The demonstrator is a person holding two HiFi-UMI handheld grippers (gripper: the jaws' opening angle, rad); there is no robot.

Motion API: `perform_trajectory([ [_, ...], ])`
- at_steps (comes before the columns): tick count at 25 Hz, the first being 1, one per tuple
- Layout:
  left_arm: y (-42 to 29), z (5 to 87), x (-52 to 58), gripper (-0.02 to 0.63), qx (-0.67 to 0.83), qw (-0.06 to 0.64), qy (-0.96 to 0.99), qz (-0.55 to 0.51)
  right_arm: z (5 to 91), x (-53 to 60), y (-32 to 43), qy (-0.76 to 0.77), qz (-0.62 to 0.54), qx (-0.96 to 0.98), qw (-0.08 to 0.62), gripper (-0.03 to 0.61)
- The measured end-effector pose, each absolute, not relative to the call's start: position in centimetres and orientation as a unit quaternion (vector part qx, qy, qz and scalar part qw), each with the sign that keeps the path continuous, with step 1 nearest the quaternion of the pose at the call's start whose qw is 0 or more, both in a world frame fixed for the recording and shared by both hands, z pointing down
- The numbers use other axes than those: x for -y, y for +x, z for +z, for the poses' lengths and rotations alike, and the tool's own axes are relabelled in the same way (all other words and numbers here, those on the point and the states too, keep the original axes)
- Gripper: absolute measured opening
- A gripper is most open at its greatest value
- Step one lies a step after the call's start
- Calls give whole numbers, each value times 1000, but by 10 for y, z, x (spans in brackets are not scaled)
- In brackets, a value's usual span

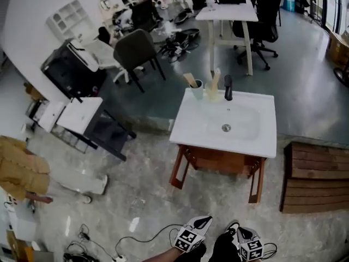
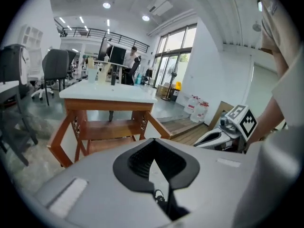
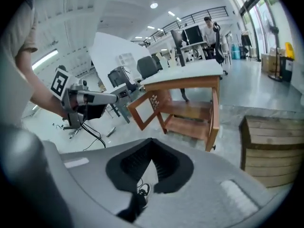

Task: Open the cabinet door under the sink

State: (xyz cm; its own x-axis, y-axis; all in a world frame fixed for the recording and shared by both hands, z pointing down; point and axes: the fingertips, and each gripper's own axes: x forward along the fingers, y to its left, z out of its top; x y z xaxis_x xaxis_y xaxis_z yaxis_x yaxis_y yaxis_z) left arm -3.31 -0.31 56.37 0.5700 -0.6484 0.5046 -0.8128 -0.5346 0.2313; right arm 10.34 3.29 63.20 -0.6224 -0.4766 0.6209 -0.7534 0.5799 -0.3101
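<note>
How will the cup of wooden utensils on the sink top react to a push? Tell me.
Probably top-heavy: the wooden utensils stand well above the cup, so a high push may tip it. Pushed low, it likely slides on the smooth white sink top. It looks small, so probably light.

You hold two grippers, left gripper (image 1: 203, 221) and right gripper (image 1: 240, 231). Before you: one sink (image 1: 191, 125), one faucet (image 1: 228, 87), one cup (image 1: 197, 89), two cabinet doors (image 1: 179, 168), one wooden pallet (image 1: 316, 176), perhaps three office chairs (image 1: 135, 51).
</note>
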Motion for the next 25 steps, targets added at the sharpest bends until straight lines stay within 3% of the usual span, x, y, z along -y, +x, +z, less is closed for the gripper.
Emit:
perform_trajectory([
  [5, -70, 505, -9, 18, 445, 203, 860, 144, 552, -38, 83, 376, 218, 874, 217, 2],
  [12, -102, 429, -18, 18, 439, 166, 877, 104, 464, -46, 74, 375, 92, 891, 238, 2],
  [25, -112, 307, -13, 18, 460, 102, 880, 59, 325, -40, 50, 399, 36, 910, 102, 2],
])
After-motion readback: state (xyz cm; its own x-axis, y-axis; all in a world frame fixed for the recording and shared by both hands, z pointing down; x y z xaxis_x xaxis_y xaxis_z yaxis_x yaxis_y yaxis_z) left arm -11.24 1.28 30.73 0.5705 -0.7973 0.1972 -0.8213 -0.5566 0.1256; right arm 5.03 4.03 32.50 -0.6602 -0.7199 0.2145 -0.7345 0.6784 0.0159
